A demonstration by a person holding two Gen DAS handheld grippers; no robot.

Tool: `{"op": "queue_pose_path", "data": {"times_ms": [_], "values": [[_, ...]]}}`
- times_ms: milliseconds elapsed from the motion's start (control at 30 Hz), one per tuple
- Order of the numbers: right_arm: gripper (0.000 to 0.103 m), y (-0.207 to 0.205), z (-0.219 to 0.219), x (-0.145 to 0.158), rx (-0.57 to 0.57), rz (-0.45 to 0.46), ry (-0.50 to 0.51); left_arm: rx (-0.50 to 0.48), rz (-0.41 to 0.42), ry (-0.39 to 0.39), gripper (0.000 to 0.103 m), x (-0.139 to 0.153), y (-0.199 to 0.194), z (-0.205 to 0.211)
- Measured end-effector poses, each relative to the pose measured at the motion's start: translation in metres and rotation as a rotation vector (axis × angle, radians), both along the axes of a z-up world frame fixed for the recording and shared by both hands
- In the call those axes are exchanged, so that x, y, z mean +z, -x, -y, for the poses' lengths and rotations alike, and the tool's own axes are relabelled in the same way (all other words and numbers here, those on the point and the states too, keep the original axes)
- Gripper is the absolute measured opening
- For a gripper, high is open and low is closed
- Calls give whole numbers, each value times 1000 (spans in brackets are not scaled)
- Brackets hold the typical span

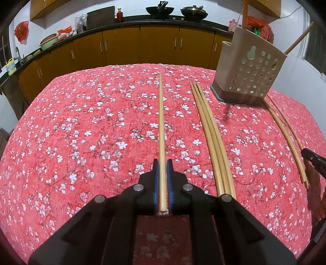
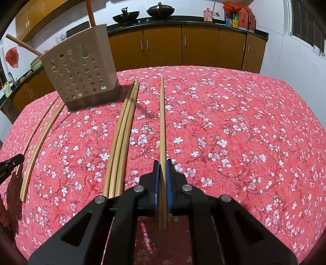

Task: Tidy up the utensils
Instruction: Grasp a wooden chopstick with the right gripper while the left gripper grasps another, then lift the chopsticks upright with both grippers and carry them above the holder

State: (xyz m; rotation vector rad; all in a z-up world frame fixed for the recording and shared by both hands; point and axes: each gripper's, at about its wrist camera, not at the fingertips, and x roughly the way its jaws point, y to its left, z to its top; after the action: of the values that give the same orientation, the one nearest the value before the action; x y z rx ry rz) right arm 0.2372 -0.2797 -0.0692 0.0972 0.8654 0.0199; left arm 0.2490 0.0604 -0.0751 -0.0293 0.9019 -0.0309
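Observation:
My left gripper is shut on one pale wooden chopstick, which runs straight forward between the blue pads over the red floral tablecloth. My right gripper is likewise shut on a single chopstick. A bundle of three chopsticks lies right of the left gripper. Another bundle of three lies left of the right gripper. Between the two grippers stands a beige perforated utensil holder on a dark base, with wooden handles sticking out of it.
More chopsticks show past the holder in each view, beside a black finger of the other gripper. Behind the table, orange cabinets carry a dark counter with woks. A window is at right.

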Motion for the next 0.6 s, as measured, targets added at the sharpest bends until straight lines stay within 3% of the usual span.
{"op": "queue_pose_path", "data": {"times_ms": [233,600], "values": [[7,2,2,8,-8,8,-14,-8,-26,-11,8,3,-5,0],[7,21,17,52,-41,134,-43,-2,81,1,8,50,9,-15]]}}
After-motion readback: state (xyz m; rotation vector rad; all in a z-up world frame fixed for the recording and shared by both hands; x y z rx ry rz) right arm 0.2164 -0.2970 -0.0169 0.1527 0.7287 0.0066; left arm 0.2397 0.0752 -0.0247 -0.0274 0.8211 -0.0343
